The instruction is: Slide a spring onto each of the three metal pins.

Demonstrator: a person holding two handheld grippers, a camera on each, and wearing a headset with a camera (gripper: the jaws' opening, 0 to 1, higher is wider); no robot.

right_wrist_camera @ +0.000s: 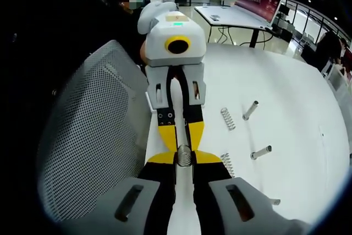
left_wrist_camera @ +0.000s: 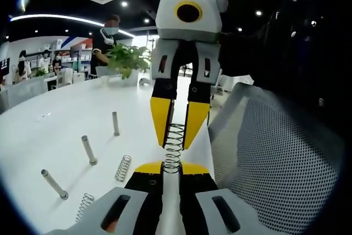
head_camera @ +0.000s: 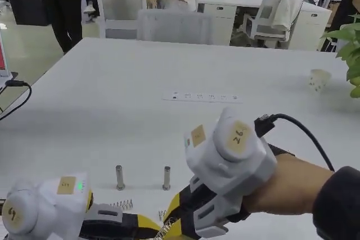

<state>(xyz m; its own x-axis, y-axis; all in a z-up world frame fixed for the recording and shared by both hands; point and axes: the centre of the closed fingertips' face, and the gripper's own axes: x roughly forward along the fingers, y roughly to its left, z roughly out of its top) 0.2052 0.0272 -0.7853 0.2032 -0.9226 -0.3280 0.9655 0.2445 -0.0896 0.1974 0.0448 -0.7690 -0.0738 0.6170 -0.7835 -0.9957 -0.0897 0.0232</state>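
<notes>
Left gripper (left_wrist_camera: pixel 171 168) and right gripper (right_wrist_camera: pixel 184 162) each pinch an end of one spring (left_wrist_camera: pixel 174 146), its axis lying between them; three metal pins (left_wrist_camera: pixel 88 149) stand upright beyond on the table (left_wrist_camera: pixel 55 114).

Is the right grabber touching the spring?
Touching. In the left gripper view the right gripper pinches the spring between its yellow jaws.

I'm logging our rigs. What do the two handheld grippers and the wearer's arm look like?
Both have rounded white housings and black jaws with yellow tips. The left gripper carries a green light and a tan sticker; the right gripper has tan stickers, one reading 26, and a black cable. A dark sleeve covers that arm.
</notes>
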